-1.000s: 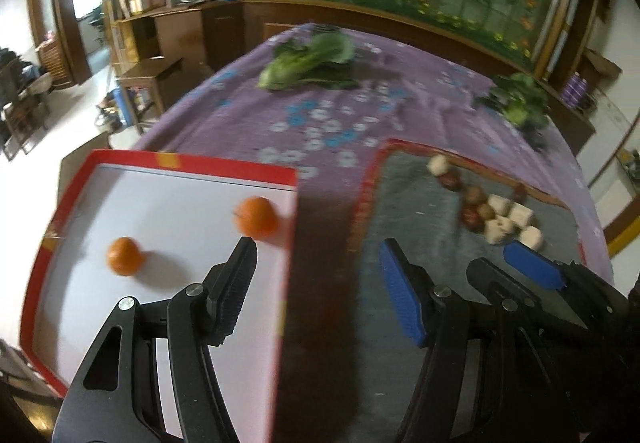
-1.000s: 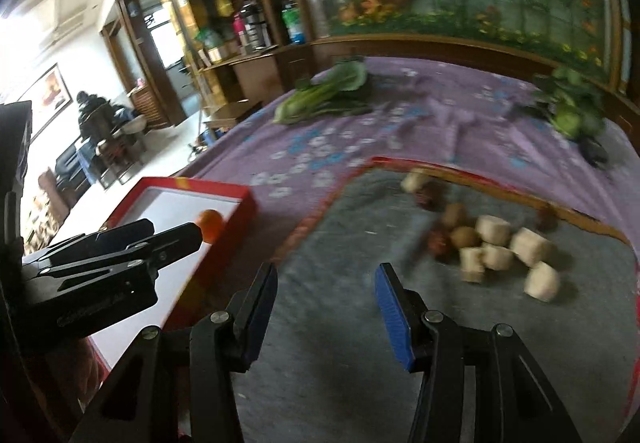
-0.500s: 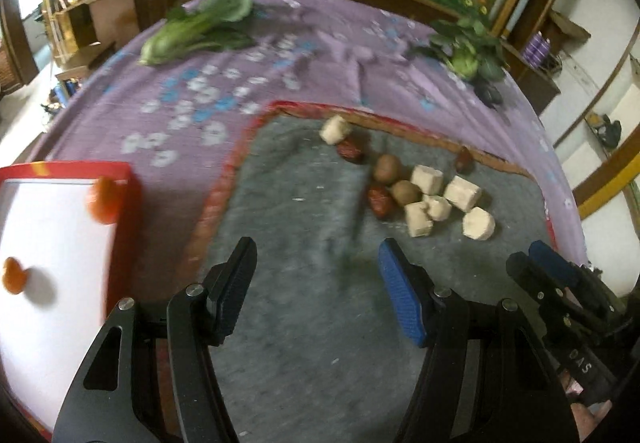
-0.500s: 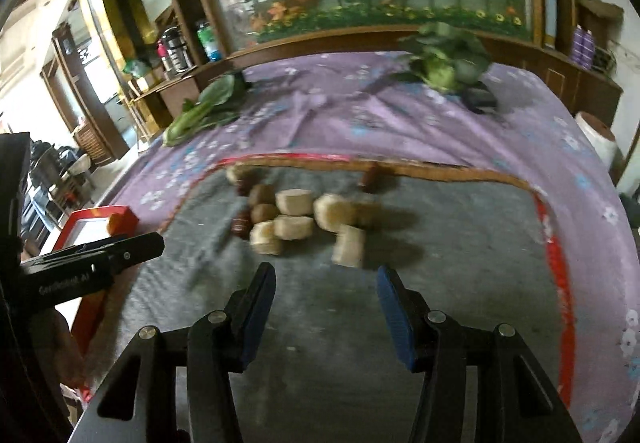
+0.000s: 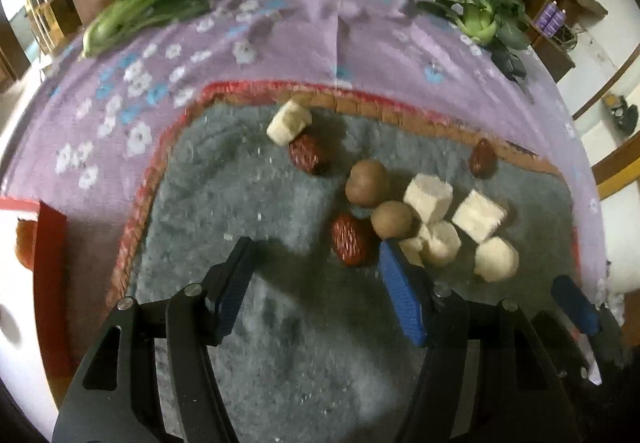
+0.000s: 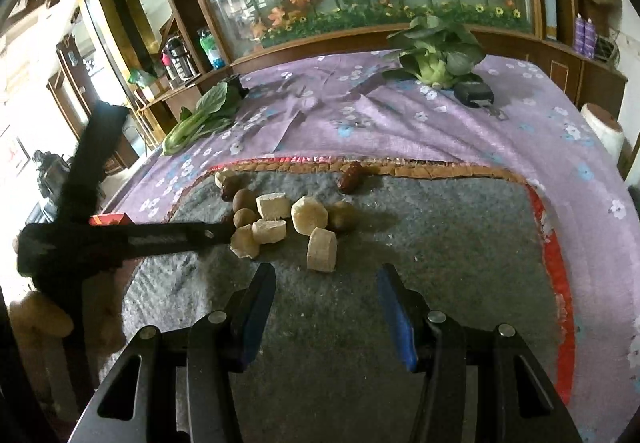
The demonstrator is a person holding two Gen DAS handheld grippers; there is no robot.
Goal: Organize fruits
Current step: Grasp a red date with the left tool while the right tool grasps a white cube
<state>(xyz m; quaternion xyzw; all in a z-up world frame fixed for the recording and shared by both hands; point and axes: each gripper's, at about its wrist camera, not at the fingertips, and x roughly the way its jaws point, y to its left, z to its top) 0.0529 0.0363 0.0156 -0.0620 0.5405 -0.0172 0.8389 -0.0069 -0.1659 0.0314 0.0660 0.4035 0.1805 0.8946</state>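
Note:
A pile of fruit lies on the grey mat point(image 5: 280, 343): wrinkled red dates point(image 5: 308, 154), two round brown fruits point(image 5: 367, 183) and several pale cut chunks point(image 5: 428, 193). My left gripper point(image 5: 316, 247) hangs open over the mat, pointing steeply down. One red date point(image 5: 352, 245) lies just ahead between its fingertips, close to the blue right pad, and is not gripped. My right gripper point(image 6: 326, 273) is open and empty, with a pale chunk point(image 6: 322, 249) just beyond its tips. The left gripper's dark arm point(image 6: 160, 239) reaches into the pile from the left in the right wrist view.
A white tray with a red rim point(image 5: 50, 283) holds an orange point(image 5: 24, 243) at the far left. Leafy greens point(image 5: 152, 3) and a second bunch point(image 5: 476, 15) lie on the purple flowered cloth behind the mat. A black device point(image 6: 474, 95) sits near the right bunch.
My left gripper has moved right, from over the white tray to over the grey mat, and come down near the fruit. My right gripper's view has swung toward the pile.

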